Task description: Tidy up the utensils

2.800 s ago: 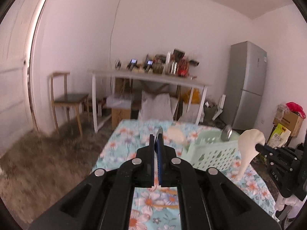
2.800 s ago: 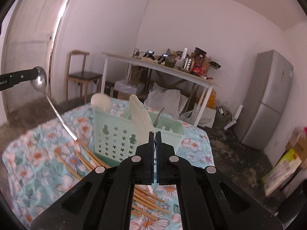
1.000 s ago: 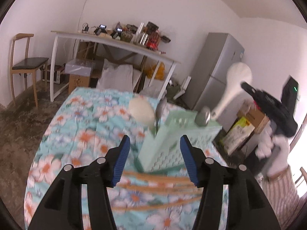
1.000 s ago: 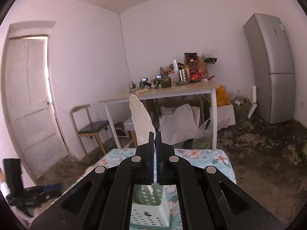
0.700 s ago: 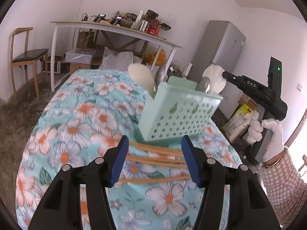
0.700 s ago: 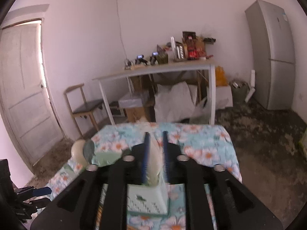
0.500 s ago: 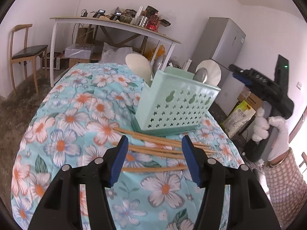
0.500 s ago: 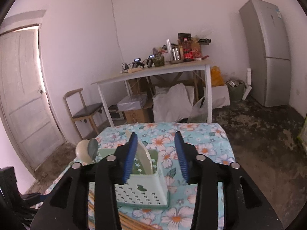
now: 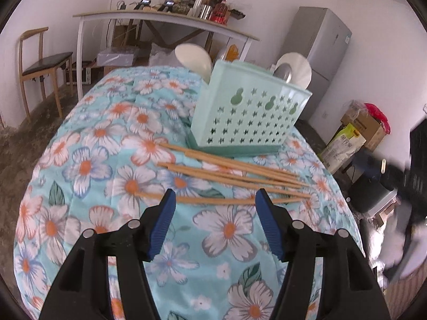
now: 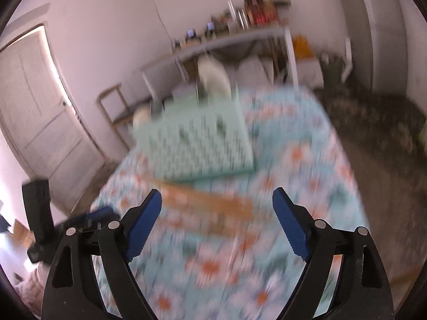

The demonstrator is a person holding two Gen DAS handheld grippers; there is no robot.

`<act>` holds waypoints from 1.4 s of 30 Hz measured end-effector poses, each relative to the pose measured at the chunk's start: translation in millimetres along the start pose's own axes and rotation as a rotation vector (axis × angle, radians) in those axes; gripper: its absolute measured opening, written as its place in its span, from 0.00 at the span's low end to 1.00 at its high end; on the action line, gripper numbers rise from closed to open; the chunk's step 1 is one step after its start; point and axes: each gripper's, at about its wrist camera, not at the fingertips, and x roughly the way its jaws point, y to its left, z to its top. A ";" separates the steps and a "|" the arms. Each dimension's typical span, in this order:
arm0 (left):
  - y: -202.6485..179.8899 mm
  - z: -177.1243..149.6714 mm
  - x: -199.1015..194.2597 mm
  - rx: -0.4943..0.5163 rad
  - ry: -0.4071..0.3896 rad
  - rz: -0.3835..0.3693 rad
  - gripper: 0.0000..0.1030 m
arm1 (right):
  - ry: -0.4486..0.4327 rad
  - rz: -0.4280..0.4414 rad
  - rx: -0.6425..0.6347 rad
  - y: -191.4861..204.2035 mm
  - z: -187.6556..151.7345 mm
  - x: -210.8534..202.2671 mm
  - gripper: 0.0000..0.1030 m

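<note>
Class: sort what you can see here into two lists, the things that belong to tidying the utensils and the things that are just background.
Belongs to the job:
green utensil basket
wooden chopsticks
white spoons
left gripper
right gripper

Just lying about:
chair
fridge
cluttered side table
cardboard box

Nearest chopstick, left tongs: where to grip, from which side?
Grip the nearest chopstick near mid-length, coming straight down from above. It lies flat on the tablecloth, crosswise to the open left tongs, so the fingers can close across its thin shaft. It sits slightly apart from the other chopsticks, which probably leaves room for the far finger.
</note>
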 end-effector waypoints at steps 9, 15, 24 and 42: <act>28.8 -12.3 28.9 -0.225 0.118 -0.087 0.58 | 0.208 -0.001 0.206 -21.0 -74.6 35.1 0.92; 68.2 -16.8 47.1 -0.510 0.126 -0.188 0.51 | 0.159 -0.031 0.147 -12.8 -85.4 35.5 0.92; 90.0 -9.2 60.6 -0.734 0.086 -0.183 0.40 | 0.093 -0.055 0.089 -9.6 -95.3 27.9 0.92; 80.8 -1.9 67.3 -0.700 0.080 -0.023 0.15 | 0.053 0.036 0.106 -19.3 -98.4 21.5 0.92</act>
